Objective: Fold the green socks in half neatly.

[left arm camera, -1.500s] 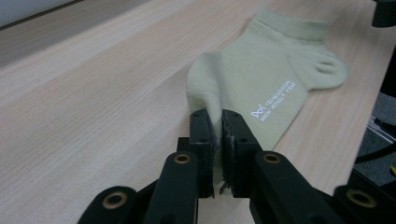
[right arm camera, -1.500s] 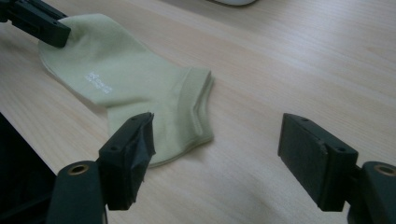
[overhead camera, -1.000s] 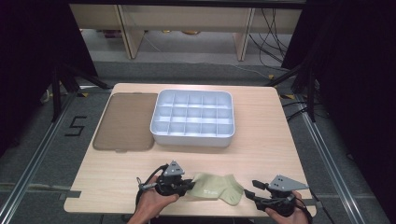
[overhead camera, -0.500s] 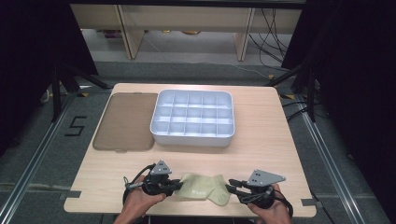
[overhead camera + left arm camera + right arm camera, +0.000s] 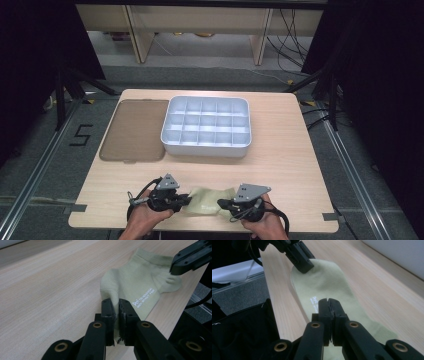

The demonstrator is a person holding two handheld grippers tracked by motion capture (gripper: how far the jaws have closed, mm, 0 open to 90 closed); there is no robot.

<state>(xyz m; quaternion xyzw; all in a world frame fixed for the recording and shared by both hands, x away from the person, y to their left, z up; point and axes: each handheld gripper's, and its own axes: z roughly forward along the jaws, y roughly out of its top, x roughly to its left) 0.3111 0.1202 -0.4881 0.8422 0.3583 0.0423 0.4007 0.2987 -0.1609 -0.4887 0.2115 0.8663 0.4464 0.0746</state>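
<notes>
**A:** Pale wood table [image 5: 280,165] is filling the high view, with dark floor lying around it. Where is the sock sitting?

**B:** At 6 o'clock of the tray [image 5: 206,126], near the front edge. The sock [image 5: 206,201] is lying flat between the left gripper [image 5: 186,200] and the right gripper [image 5: 223,204]. A brown lid [image 5: 134,130] is resting at 9 o'clock of the tray.

**A:** And the left gripper view?

**B:** The left gripper [image 5: 116,308] is pinching a raised fold of the sock [image 5: 140,285], jaws nearly together on the cloth. It is looking soft, light and limp, so it is likely sagging wherever it is unsupported; edges and folds are seeming the best holds.

**A:** The right gripper view?

**B:** The right gripper [image 5: 328,305] is sitting over the sock [image 5: 324,282]; its jaws have just been closing and are now standing together. Whether cloth is being caught I cannot tell, since the jaws are hiding the fabric beneath. The printing is reading too small, and the cuff is running out of frame at 5 o'clock.
</notes>
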